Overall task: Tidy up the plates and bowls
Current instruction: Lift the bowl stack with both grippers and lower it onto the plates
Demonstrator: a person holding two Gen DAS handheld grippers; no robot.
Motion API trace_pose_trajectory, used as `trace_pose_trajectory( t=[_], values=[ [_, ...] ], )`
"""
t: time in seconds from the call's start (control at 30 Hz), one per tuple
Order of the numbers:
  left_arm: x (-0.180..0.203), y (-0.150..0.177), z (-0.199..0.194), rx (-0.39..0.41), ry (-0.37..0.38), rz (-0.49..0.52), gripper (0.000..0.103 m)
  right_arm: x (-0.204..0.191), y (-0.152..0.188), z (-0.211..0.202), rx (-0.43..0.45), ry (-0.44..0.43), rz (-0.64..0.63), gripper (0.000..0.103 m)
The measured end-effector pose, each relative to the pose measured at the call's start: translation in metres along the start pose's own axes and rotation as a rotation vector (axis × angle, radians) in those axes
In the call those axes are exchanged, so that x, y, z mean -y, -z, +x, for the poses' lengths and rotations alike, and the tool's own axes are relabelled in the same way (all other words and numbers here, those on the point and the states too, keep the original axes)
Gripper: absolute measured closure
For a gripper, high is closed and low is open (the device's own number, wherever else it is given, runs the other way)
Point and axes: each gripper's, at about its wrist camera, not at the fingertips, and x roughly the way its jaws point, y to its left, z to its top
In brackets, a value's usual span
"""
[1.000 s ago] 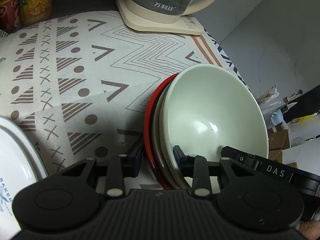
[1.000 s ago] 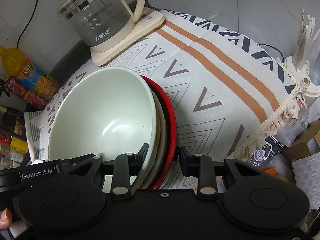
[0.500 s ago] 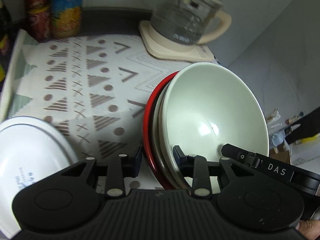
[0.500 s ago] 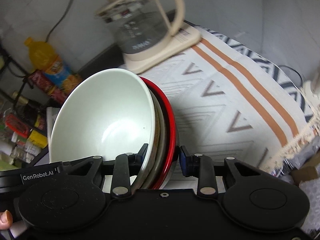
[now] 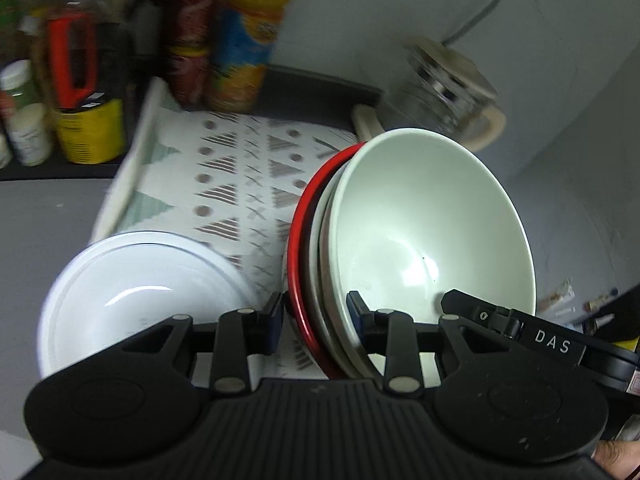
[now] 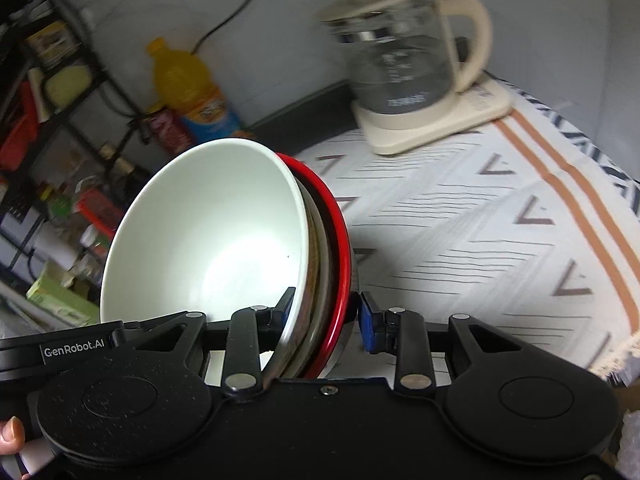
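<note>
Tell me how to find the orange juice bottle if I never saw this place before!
Start at the patterned tablecloth and find the glass kettle on its cream base at the back. Look left along the wall to the bottles beside the shelves. The juice bottle is the tall yellow-orange one with a blue label, beside a shorter red can.

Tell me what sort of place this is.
Likely a home kitchen or dining corner: a glass electric kettle on a patterned tablecloth, an orange drink bottle, and shelves crowded with jars and packets.
</note>
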Motion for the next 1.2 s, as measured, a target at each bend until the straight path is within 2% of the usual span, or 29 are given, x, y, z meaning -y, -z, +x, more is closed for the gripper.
trace_pose_trajectory(
  t=[0.2, 0.43, 0.77, 1.2],
  values=[
    [-0.032, 0.005, -0.023, 0.047, -0.038, -0.065, 0.071, -0.036, 0.003, 0.007, -0.02, -0.055, -0.073, 0.072],
    [-0.069, 0.018, -0.042, 0.064, -0.086, -0.144, 0.071, -0.069, 0.012, 0.02, -0.073, -0.101, -0.141, 0.072],
    [-0.114, 0.038, -0.05, 0.04, -0.133, -0.242, 0.072, -0.107, 0.029, 0.046, -0.176, -0.132, -0.223, 0.072],
    [-0.146, 0.052, -0.034, -0.023, -0.142, -0.311, 0.072, -0.118, 0.044, 0.076, -0.267, -0.105, -0.256, 0.072]
  ],
)
